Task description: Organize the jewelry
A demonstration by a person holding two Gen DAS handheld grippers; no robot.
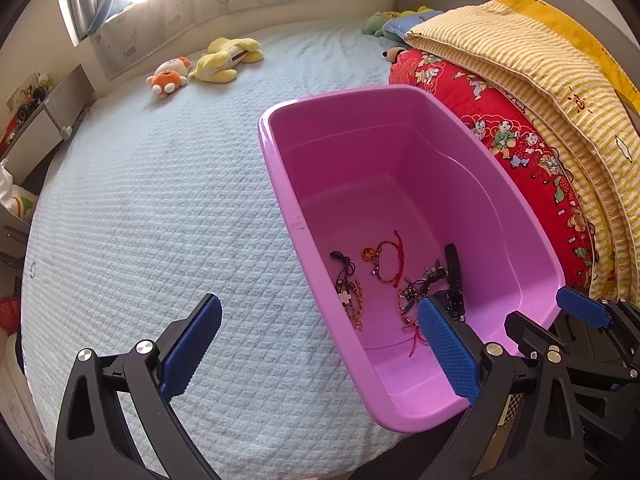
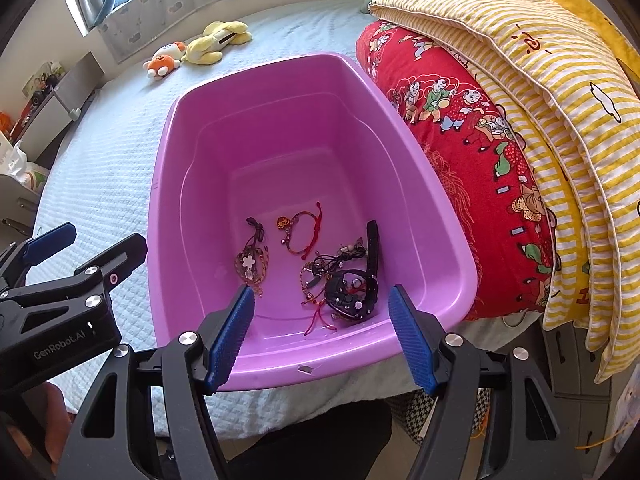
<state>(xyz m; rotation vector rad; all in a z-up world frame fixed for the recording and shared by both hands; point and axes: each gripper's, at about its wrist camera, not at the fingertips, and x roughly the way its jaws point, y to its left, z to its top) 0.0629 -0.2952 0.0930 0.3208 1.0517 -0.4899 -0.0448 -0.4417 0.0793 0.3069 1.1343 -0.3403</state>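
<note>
Already the jewelry is lying in the pink tub (image 2: 192,184), clustered toward its near end. Red bracelet (image 2: 301,236) is sitting mid-floor, apart from the rest. Flower charm (image 2: 251,265) is resting near the tub's left wall. Black watch (image 2: 352,296) is lying by the right wall, its strap running away from the cameras, with a tangle of cords (image 2: 324,270) touching it on the left.

Right gripper (image 2: 322,334) is hanging just over the tub's near rim, jaws spread wide, holding nothing. Left gripper (image 1: 316,354) is also standing wide and empty, straddling the tub's left wall: one finger over the bedspread (image 1: 140,208), the other inside the tub.

Tub is sitting at the bed's near edge, beside a red quilt (image 2: 460,140) with a striped blanket (image 2: 560,80) on top. Plush toys (image 2: 200,50) are lying at the far side.

Judging: a pick is being lined up, nothing gripped yet. Next move is calling for the right gripper to dip and close on one piece; the tangle is looking prone to drag neighbours along.
</note>
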